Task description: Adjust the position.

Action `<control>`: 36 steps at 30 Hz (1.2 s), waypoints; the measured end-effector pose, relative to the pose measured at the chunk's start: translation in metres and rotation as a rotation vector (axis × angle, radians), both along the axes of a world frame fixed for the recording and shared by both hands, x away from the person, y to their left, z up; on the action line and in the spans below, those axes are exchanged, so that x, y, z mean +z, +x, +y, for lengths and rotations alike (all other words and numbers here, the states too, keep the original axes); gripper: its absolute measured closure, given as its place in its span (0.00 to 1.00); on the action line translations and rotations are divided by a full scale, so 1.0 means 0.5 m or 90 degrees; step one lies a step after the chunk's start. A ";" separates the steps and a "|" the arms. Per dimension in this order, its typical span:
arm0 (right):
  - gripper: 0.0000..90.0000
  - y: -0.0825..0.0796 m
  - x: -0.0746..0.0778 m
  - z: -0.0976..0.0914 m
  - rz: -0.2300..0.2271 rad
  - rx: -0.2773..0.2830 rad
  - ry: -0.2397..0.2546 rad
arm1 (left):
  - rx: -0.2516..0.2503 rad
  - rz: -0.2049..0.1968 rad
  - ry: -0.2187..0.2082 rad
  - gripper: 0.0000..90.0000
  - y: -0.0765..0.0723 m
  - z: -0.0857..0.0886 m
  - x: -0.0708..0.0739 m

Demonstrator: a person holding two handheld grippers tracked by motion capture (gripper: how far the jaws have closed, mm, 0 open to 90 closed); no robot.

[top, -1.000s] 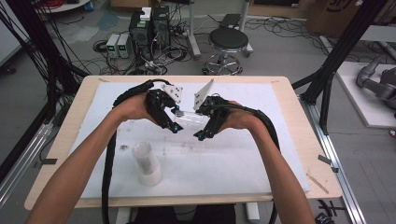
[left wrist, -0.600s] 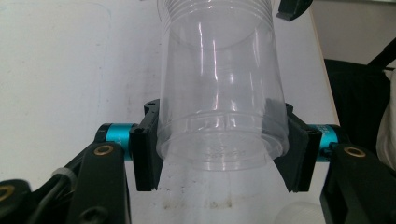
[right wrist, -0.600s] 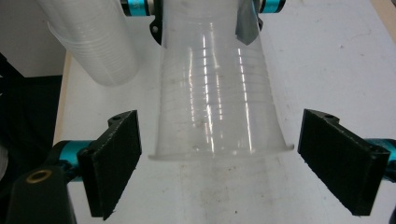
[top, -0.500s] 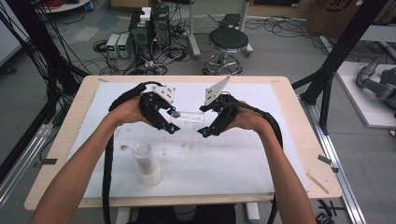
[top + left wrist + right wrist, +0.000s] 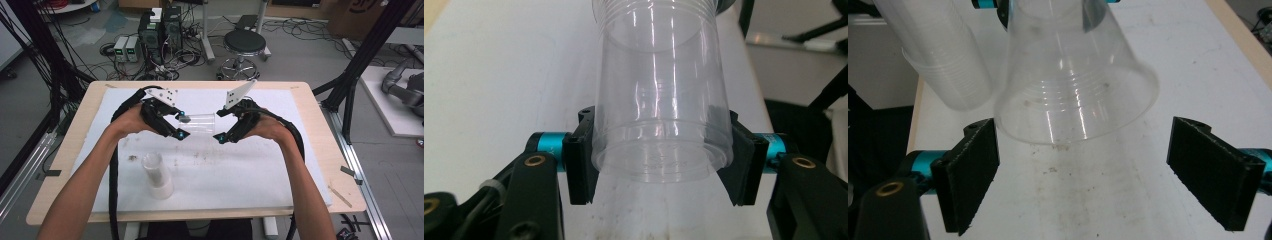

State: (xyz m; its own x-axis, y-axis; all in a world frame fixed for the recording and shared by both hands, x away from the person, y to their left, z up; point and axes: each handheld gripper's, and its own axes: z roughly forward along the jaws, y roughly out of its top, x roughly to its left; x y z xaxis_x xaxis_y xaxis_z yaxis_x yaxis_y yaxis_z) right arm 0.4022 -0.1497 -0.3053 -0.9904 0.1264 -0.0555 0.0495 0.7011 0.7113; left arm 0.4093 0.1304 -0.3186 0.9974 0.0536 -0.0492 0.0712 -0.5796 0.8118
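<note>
- Stack of clear cups point(image 5: 156, 175) stands near-left on the table point(image 5: 310, 165), well apart from both hands.
- Left gripper point(image 5: 181, 127) clamped on the base end of one clear cup point(image 5: 199, 123), held level above mid-table.
- Right gripper point(image 5: 220, 125) wide open, empty, at the cup's rim.
- Cup judged light, thin, slippery, crushable; grip the ribbed rim gently.
</note>
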 end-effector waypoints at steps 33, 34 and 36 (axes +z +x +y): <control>0.16 -0.005 -0.061 -0.040 0.036 -0.005 0.238 | 0.001 0.020 -0.252 0.47 -0.004 0.028 -0.021; 0.16 -0.006 -0.060 -0.040 0.037 -0.006 0.243 | -0.002 0.024 -0.263 0.47 -0.004 0.028 -0.022; 0.16 -0.008 -0.058 -0.039 0.038 -0.002 0.247 | 0.002 0.025 -0.281 0.47 -0.004 0.029 -0.026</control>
State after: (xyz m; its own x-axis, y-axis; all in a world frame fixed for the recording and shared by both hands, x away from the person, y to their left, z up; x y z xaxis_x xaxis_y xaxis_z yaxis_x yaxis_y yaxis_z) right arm 0.3983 -0.1694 -0.3342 -0.9901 0.1293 0.0541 0.0998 0.3803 0.9195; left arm 0.4073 0.1449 -0.3319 0.9942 0.0217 -0.1051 0.1073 -0.1780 0.9782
